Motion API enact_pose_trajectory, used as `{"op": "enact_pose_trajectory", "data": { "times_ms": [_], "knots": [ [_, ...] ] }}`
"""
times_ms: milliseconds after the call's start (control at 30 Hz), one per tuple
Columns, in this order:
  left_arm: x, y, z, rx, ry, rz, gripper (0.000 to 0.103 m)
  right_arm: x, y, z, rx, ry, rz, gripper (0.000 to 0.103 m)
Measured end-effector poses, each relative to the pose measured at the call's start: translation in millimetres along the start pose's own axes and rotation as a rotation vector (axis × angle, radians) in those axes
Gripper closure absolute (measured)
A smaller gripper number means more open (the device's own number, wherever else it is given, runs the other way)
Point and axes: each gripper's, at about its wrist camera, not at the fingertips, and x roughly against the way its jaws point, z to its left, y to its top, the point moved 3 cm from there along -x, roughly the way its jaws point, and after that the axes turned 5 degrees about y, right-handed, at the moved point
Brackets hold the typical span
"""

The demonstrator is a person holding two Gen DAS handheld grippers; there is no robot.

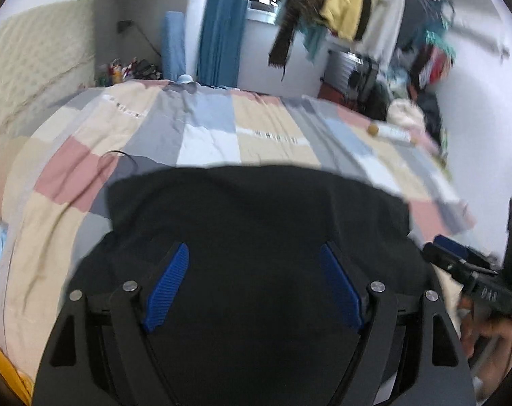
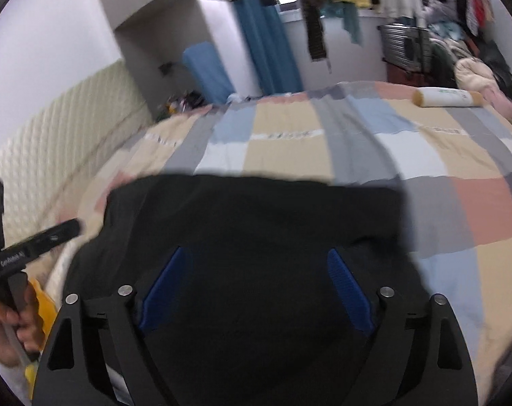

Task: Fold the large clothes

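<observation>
Black garment (image 1: 256, 209) lies spread on the patchwork bed (image 1: 208, 128), ready for folding | left gripper (image 1: 254, 284) and right gripper (image 2: 256, 287) poised above it, jaws wide apart, holding nothing

Black jaws, ribbed blue pads (image 1: 169, 287), silver screws (image 1: 131, 285).

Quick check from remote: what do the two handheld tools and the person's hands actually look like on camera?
Both match: the left tool and right tool have black angular frames, silver round pivot bolts and ribbed blue finger pads. From the side, the left tool's black body carries small white lettering, too blurred to read. The left hand gripping it is bare; no sleeve shows.
</observation>
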Motion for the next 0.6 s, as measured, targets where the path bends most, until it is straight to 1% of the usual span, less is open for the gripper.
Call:
{"op": "enact_pose_trajectory", "data": {
  "times_ms": [67,100,133,200,300,400,600],
  "knots": [
    [-18.6,-5.2,-8.1,-0.037,0.043,-0.006,0.023,-29.7,-9.5,9.1,0.026,-0.027,0.022,0.017],
    [-28.4,-6.8,-8.9,-0.038,0.053,-0.006,0.023,-37.4,-13.0,9.2,0.033,-0.042,0.022,0.015],
    [-33.4,-10.1,-8.1,-0.038,0.062,-0.006,0.023,-49.9,-14.9,11.0,0.051,-0.076,0.007,0.012],
    [-45.1,-13.5,-4.5,-0.039,0.07,-0.004,0.023,-63.2,-16.4,11.3,0.089,-0.113,-0.028,0.001],
    [-58.6,-12.0,-1.9,-0.04,0.076,-0.013,0.023,-82.9,-12.1,5.9,0.098,-0.127,-0.044,0.0],
    [-72.8,-7.2,0.7,-0.047,0.096,-0.011,0.023,-99.1,-6.2,1.2,0.097,-0.126,-0.03,0.0],
    [-91.4,-4.1,0.1,-0.058,0.121,-0.004,0.023,-114.5,-2.2,-3.8,0.094,-0.118,-0.003,0.0]
  ]
}}
